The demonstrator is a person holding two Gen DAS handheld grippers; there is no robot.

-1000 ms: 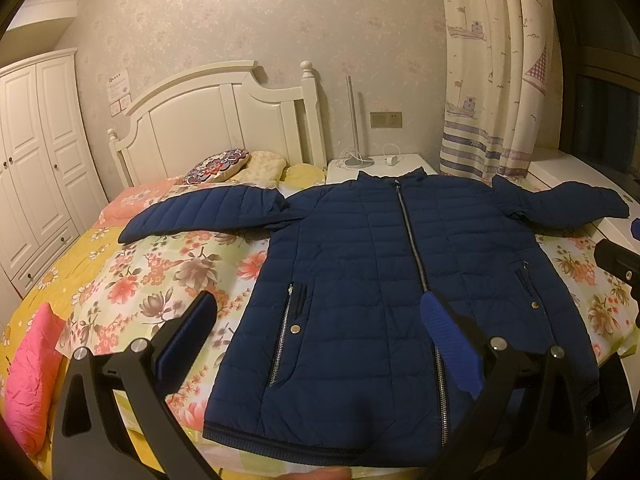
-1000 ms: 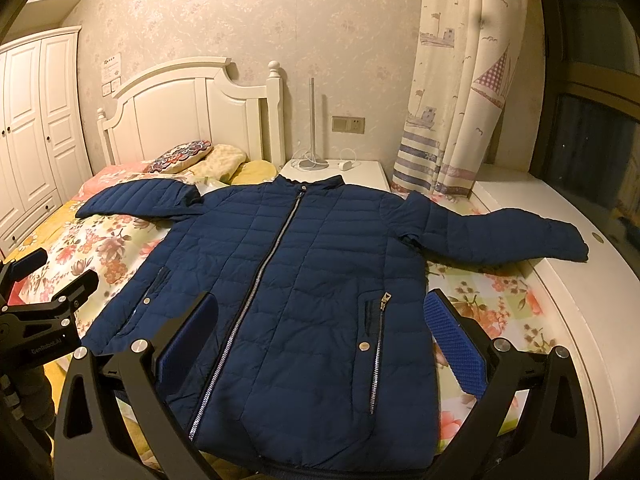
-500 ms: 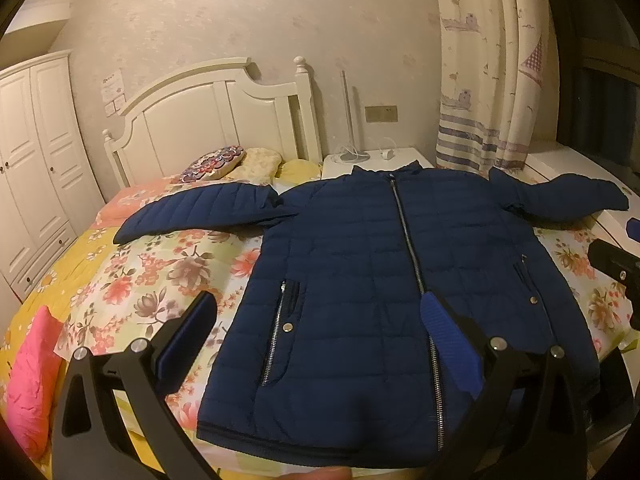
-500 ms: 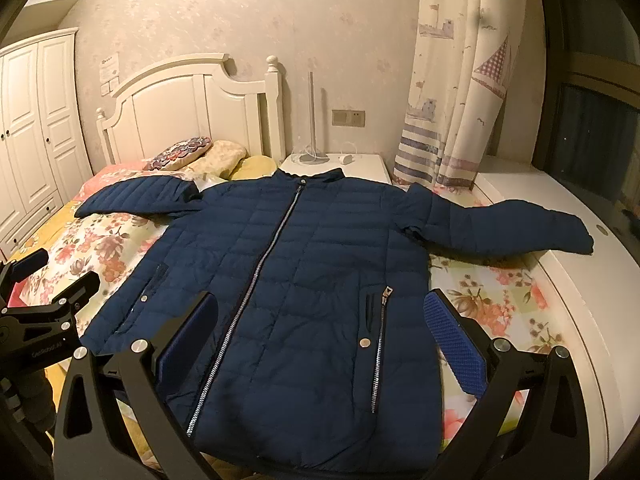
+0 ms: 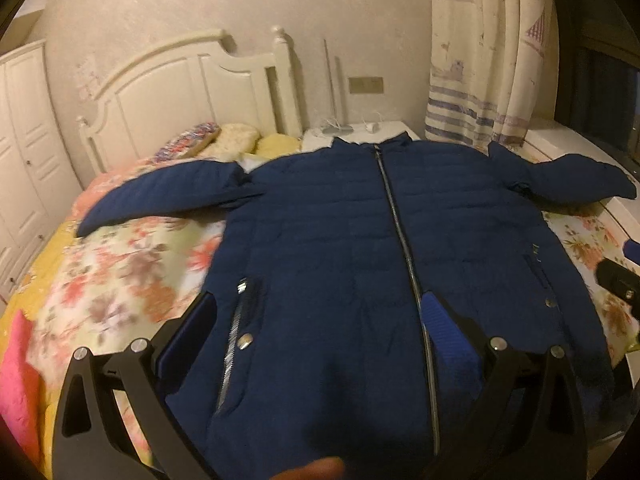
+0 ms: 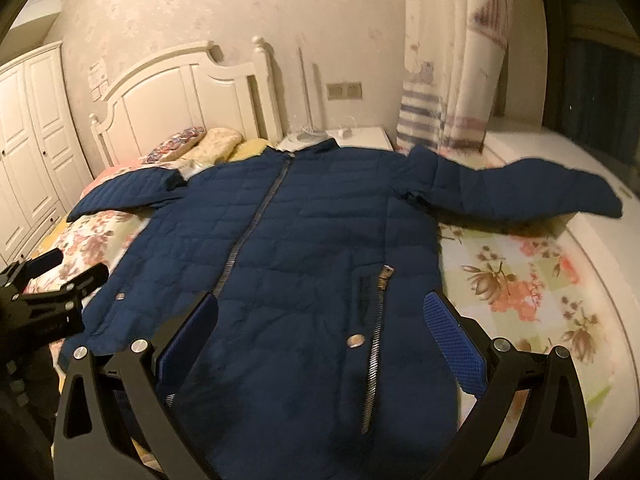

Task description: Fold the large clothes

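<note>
Facing the jacket point(image 5: 360, 264) spread flat on the bed point(image 5: 132, 264), collar toward the headboard and hem at the foot edge nearest me, I hold my left tongs point(image 5: 320, 320) and right tongs point(image 6: 320, 320) both apart and empty over the hem, each near its own sleeve

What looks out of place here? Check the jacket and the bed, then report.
Nothing stands out. The jacket lies flat on the bed, front up, zipped, both sleeves spread out to the sides. Its right-hand sleeve reaches onto the white ledge beside the bed. Both hand-held grippers are open, holding nothing.
</note>
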